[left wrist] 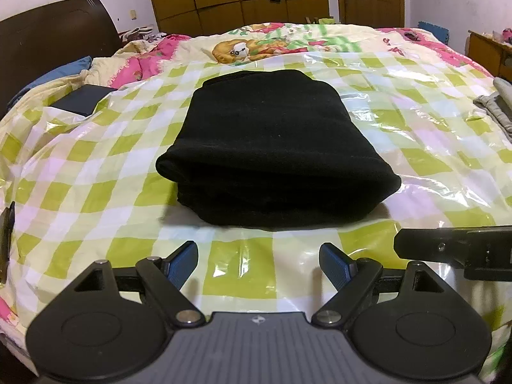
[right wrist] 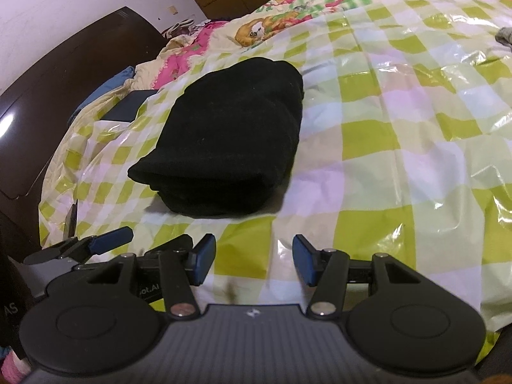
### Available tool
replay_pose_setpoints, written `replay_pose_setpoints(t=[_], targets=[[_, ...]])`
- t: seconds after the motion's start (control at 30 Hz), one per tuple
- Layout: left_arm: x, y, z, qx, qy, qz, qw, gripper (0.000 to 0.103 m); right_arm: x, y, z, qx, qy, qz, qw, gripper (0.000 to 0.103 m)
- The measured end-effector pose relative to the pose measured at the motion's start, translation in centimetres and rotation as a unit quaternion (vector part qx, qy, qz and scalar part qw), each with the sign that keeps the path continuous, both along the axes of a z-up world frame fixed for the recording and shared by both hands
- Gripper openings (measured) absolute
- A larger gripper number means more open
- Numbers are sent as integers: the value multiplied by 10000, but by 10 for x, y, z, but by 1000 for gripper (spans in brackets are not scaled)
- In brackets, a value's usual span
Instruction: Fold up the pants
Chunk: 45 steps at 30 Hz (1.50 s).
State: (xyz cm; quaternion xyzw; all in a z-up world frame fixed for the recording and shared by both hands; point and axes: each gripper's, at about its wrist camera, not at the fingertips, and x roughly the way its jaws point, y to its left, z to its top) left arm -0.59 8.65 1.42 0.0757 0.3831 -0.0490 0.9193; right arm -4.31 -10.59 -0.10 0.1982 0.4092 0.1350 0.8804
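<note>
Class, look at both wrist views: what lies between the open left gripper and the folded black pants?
Nothing but the bare glossy green-checked plastic sheet separates the left gripper from the folded black pants; the left wrist view shows this best.

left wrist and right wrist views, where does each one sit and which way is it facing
Left wrist: sits on the left gripper, angled down across the bed at the folded black fabric pants; its open blue-padded fingers show, the right gripper at the right edge.
Right wrist: sits on the right gripper, angled down at the pants from their right; its open fingers show, the left gripper's finger at left.
Shared: pants, green-and-white checked plastic sheet, dark wooden headboard.
</note>
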Motion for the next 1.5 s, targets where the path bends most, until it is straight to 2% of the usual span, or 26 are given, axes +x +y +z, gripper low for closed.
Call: replay_pose_setpoints(t=[0.17, 0.7, 1.03, 1.1, 1.27, 1.5], targets=[[3, 6, -1, -173, 90, 109, 9998, 95, 0, 1, -1, -34, 4, -6, 10000, 55], [-1, 10, 2, -261, 2, 176, 9995, 97, -1, 10, 1, -587, -174, 45, 9981, 55], [-2, 9, 4, -256, 7, 122, 9996, 99, 0, 10, 0, -648, -179, 50, 9977, 56], [-3, 11, 6, -307, -21, 148, 9994, 103, 1, 9, 0, -649, -186, 59, 9977, 56], [-4, 19, 10, -497, -83, 273, 9984, 103, 1, 8, 0, -638, -193, 63, 9978, 56], [-7, 13, 10, -286, -153, 239, 9992, 103, 0, 9, 0, -642, -206, 84, 9977, 57]])
